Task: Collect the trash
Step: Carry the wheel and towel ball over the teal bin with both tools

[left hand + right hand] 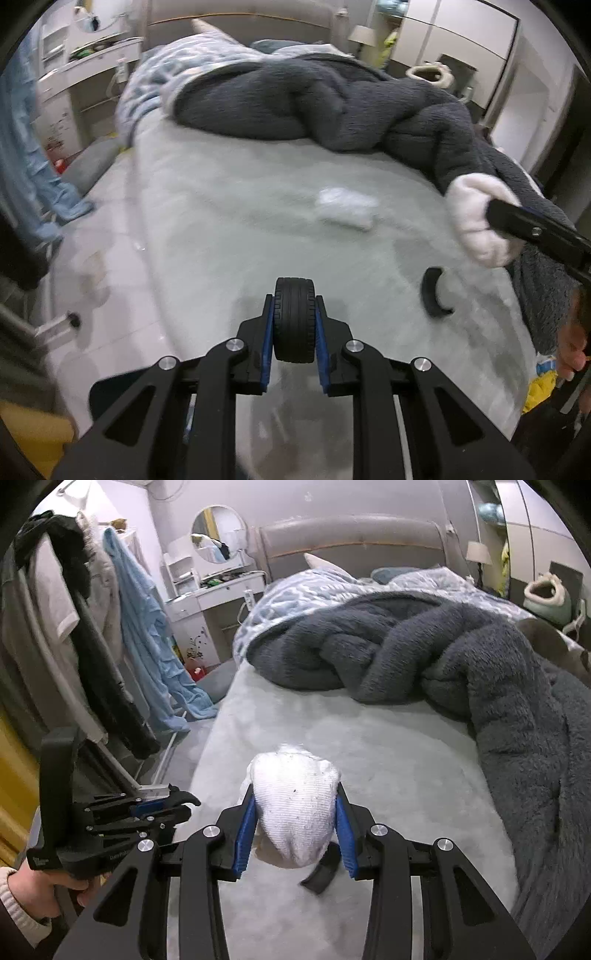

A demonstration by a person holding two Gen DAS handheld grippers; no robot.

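My left gripper point(294, 319) is shut on a small black toy wheel point(294, 317) and holds it above the bed's near end. My right gripper point(295, 808) is shut on a white cloth bundle point(295, 805), held above the bed; the same bundle shows at the right of the left wrist view point(476, 218). A crumpled clear plastic wrapper point(345, 206) lies on the pale green sheet point(229, 229). A curved black piece point(434, 291) lies on the sheet near the right edge and shows under the right gripper point(321, 875).
A dark grey fluffy blanket point(461, 657) and a blue patterned duvet point(295, 587) cover the bed's far half and right side. A clothes rack point(74, 627) stands left of the bed, a vanity desk point(214, 590) behind it. The left gripper point(173, 805) shows at the left.
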